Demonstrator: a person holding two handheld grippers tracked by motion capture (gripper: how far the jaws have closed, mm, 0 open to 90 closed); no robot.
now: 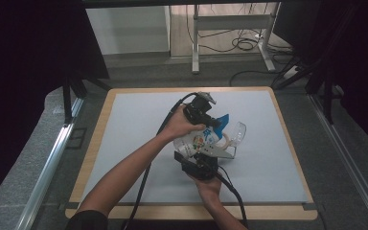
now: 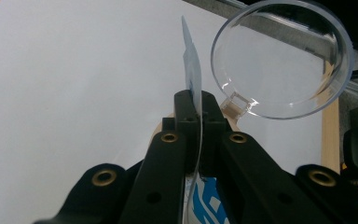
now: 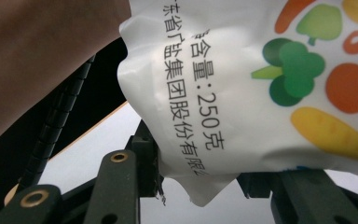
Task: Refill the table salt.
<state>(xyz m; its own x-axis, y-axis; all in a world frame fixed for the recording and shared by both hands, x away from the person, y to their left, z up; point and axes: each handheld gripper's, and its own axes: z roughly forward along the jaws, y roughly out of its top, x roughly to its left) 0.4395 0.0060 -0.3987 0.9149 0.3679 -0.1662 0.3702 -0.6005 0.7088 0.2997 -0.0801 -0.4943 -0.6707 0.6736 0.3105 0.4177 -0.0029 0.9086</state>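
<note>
Now keep your left hand-held gripper (image 2: 200, 109) pinching the bag's top edge (image 2: 193, 70) and your right hand-held gripper (image 3: 200, 179) clamping the bag's (image 3: 242, 88) bottom, tilting steadily toward the clear cup (image 2: 282, 58).

One table (image 1: 124, 124) stands in the high view, with one grey mat (image 1: 139, 143) on it. Two grippers work above it: one left gripper (image 1: 210, 120) and one right gripper (image 1: 202, 155). Each is held by one hand, so two hands and two forearms come in from the bottom edge. Two black cables trail back from the grippers. Between the grippers there is one white bag (image 1: 196, 141) printed with vegetables. Beside it lies one clear lid (image 1: 238, 132), round in the left gripper view. One metal frame (image 1: 230, 24) stands on the floor beyond the table.
</note>
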